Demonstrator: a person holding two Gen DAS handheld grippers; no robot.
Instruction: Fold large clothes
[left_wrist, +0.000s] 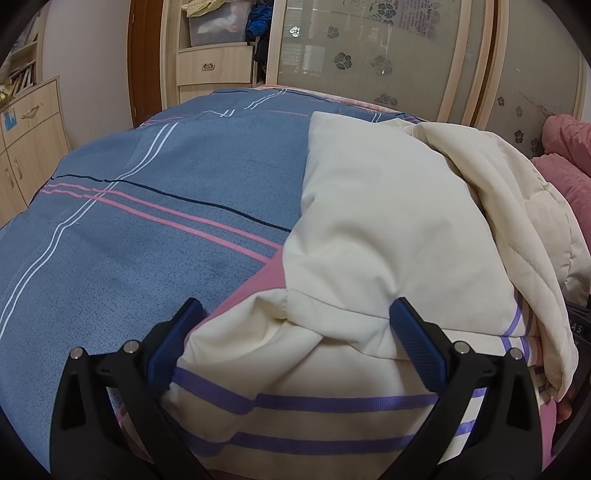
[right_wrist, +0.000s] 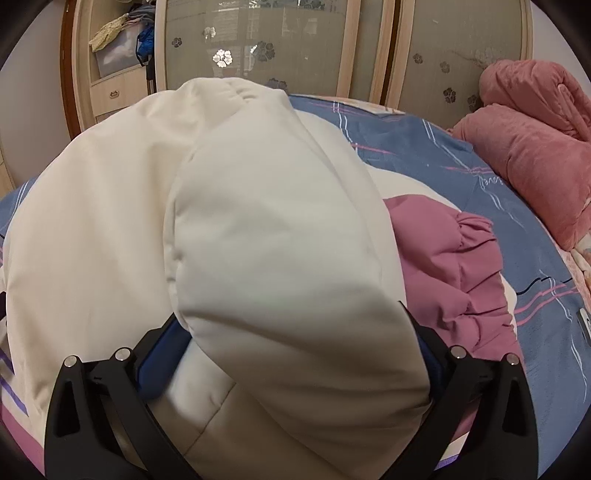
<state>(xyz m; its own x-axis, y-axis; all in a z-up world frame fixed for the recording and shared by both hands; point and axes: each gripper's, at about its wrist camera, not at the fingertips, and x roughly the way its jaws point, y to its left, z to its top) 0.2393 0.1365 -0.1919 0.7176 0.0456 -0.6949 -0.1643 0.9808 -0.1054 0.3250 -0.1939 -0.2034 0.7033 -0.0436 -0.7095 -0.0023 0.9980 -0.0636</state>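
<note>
both sets of fingers are spread: left gripper (left_wrist: 295, 332) straddles the cream jacket (left_wrist: 369, 221) hem (purple stripes), right gripper (right_wrist: 295, 343) flanks its puffy fold, on the bed (left_wrist: 147, 221).

Behind my bed's blue striped sheet (left_wrist: 147, 206) there's a wardrobe with flower-patterned sliding doors (left_wrist: 369, 55). Far right, a rolled pink blanket (right_wrist: 524, 155). Far left, a clear storage bin (left_wrist: 218, 24) above a drawer (left_wrist: 212, 66).
</note>
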